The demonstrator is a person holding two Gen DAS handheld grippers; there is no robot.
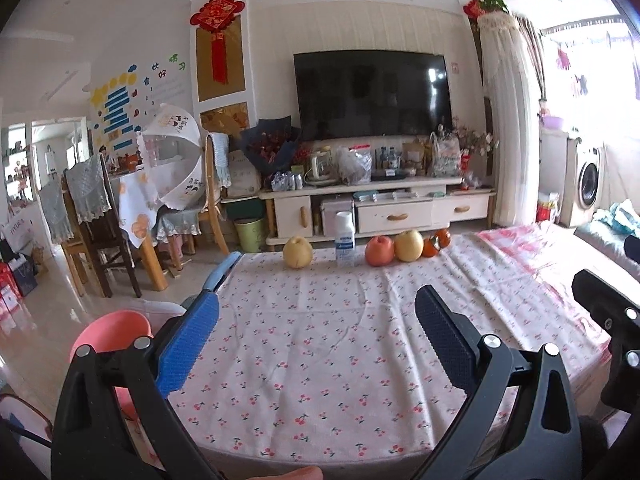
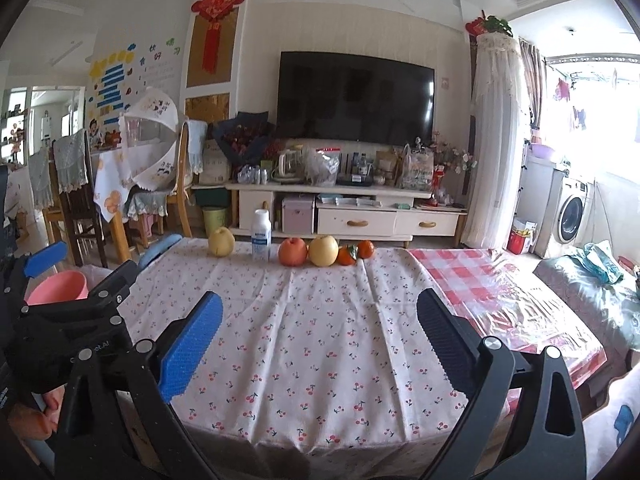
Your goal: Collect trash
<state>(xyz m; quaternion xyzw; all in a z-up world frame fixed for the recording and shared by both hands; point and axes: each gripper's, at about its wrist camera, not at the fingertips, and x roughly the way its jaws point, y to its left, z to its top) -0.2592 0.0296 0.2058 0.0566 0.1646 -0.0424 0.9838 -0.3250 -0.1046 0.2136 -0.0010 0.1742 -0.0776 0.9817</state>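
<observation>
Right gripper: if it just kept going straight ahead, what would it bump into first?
The right gripper is open, above bare tablecloth. Straight on, it would probably meet the fruit row at the far edge first, around the apple or the bottle. Depth is hard to judge.

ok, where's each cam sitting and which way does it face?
Left wrist: on the left tongs, low at the table's near edge, facing the TV; own open fingers and the right tongs show.
Right wrist: same, further right; own open tongs, left tongs at left.
Shared: fruit, bottle, pink bucket.
</observation>
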